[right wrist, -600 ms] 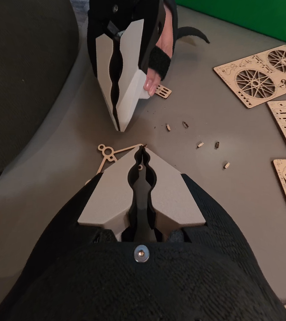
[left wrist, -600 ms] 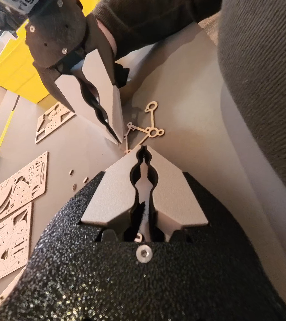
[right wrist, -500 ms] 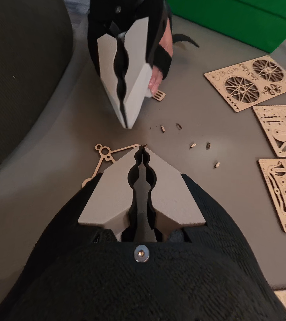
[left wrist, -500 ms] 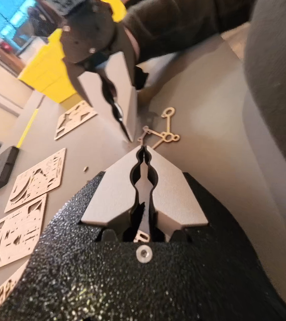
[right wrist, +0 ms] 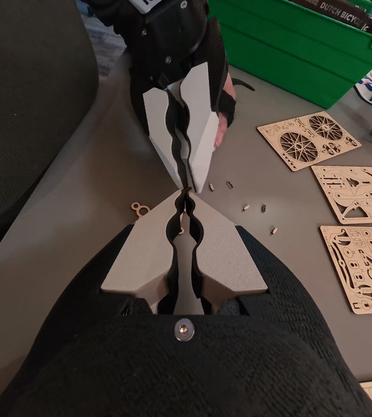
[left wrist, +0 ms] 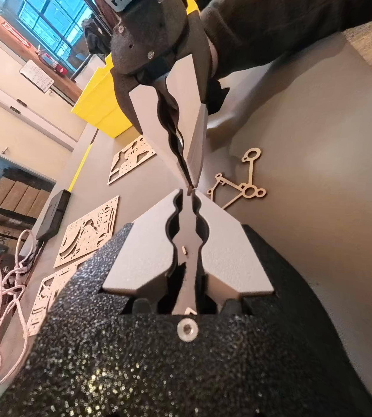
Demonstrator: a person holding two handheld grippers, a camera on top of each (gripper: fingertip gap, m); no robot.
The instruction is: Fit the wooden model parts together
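The grey table [right wrist: 270, 203] carried several laser-cut wooden sheets [right wrist: 356, 194], with a green bin [right wrist: 293, 52] behind them. A flat wooden frame part [left wrist: 241, 185] lay on the table just beside both sets of fingertips. The left gripper [left wrist: 187, 193] had its tips slightly apart. The right gripper [right wrist: 185, 194] was closed on a tiny wooden peg [right wrist: 187, 190], which sat at the gap of the left tips. Loose wooden pegs [right wrist: 246, 207] lay scattered nearby.
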